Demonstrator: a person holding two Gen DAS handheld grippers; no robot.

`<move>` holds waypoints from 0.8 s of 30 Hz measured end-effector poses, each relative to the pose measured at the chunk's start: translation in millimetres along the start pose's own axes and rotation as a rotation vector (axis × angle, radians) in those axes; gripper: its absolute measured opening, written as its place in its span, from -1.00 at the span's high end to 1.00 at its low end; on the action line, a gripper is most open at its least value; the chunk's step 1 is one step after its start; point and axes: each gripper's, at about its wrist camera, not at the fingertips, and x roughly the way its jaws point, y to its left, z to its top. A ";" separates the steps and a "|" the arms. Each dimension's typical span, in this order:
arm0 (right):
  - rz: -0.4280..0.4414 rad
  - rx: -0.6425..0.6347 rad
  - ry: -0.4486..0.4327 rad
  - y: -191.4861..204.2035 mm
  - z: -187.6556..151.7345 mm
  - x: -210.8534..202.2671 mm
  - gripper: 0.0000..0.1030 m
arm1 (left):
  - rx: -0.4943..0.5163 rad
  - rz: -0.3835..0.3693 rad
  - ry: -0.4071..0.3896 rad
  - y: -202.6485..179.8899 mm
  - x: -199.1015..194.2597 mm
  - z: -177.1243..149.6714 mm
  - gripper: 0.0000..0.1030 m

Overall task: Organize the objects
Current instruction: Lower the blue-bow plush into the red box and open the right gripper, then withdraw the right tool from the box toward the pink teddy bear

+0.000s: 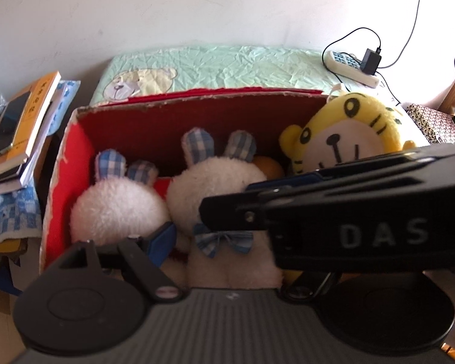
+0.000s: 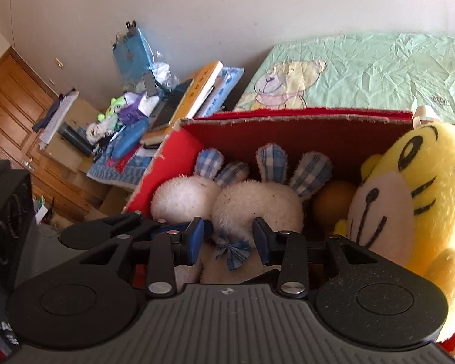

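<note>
A red cardboard box (image 1: 142, 127) (image 2: 288, 133) holds two white bunnies with blue checked ears, an orange ball (image 2: 333, 203) and a yellow tiger plush (image 1: 348, 133) (image 2: 409, 200). My right gripper (image 2: 229, 239) is shut on the right bunny (image 2: 257, 203) at its neck, just above the blue bow (image 2: 232, 250). Its black housing (image 1: 364, 227) crosses the left wrist view and hides one left finger. My left gripper (image 1: 227, 239) stands wide, and its visible blue pad (image 1: 163, 236) sits between the left bunny (image 1: 118, 209) and the right bunny (image 1: 209, 185).
Behind the box lies a green bed sheet (image 1: 221, 66) with a bear print. A power strip with a charger (image 1: 355, 63) rests on it at the right. To the left, books and a phone (image 1: 18, 121) are stacked on a cluttered stand. Wooden doors (image 2: 12, 112) are at far left.
</note>
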 end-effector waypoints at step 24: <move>-0.173 0.076 -0.122 -18.0 -30.9 -42.2 0.22 | 0.044 0.129 0.060 -23.8 6.2 -3.1 -0.71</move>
